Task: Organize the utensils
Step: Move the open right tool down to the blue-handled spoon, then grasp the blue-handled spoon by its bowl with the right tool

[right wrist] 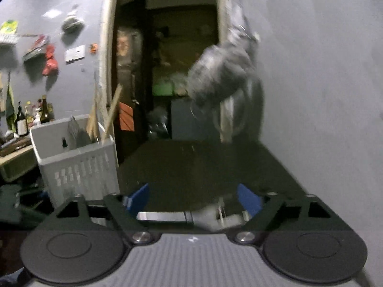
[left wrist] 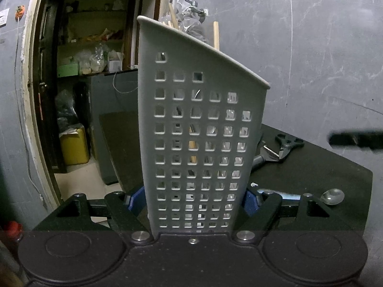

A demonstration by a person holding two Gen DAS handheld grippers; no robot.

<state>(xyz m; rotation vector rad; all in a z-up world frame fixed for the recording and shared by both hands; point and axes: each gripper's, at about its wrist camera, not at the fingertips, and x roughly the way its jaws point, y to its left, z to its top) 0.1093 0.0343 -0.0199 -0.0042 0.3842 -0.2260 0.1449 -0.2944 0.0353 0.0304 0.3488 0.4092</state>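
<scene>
On the dark table (left wrist: 311, 174) the utensil caddy (left wrist: 201, 131) stands upright.

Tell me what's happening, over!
Left gripper clamped on the grey utensil holder. Right gripper open over a utensil on the black table. Nothing in the way.
</scene>
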